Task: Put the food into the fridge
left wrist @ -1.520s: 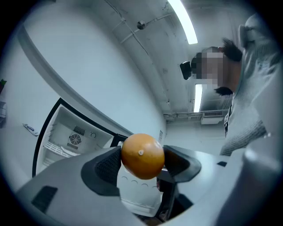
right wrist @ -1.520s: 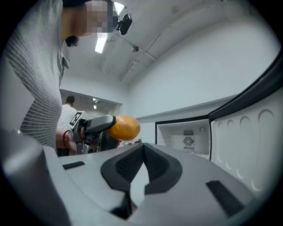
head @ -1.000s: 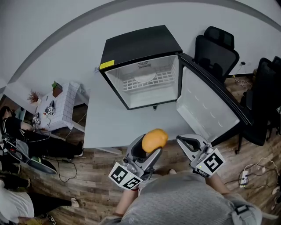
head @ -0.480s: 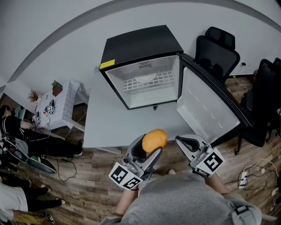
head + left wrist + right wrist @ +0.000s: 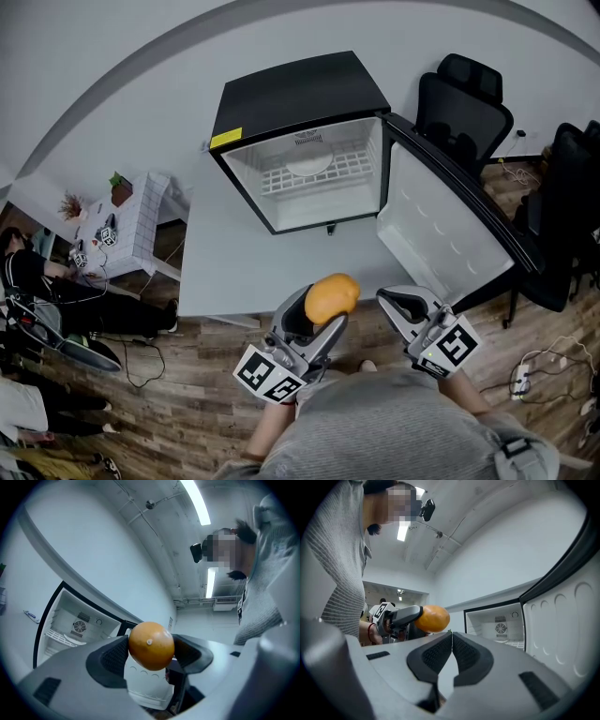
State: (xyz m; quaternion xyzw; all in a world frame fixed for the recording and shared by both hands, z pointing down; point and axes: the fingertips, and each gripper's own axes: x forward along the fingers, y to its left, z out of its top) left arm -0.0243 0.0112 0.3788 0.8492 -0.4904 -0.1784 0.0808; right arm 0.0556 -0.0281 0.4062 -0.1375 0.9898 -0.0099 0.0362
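Step in hand: carrying the food to the fridge. The left hand-held gripper [image 5: 151, 648] is clenched on an orange [image 5: 332, 297], with a pad pressing on each side. The fruit is held in the air above the near edge of the tabletop [image 5: 230, 272], well apart from the fridge. The right hand-held gripper [image 5: 451, 637] is empty, its jaws closed with the pads touching. It sits just beside the left one at the same near edge.

The mini fridge [image 5: 291, 94] stands toward the far edge of the tabletop, its door [image 5: 441, 230] swung wide open to the right. The compartment has one white wire shelf [image 5: 314, 176], with nothing visible on it or on the floor below. The door pockets look bare as far as they show.

Judgement: the orange is in transit and no food is inside yet. The next move calls for reaching forward across the tabletop and entering the opening clear of the frame and door edge. The fruit then goes down on the shelf or floor, released only once it rests. A round fruit may roll on wire, so it should be set back from the front lip.
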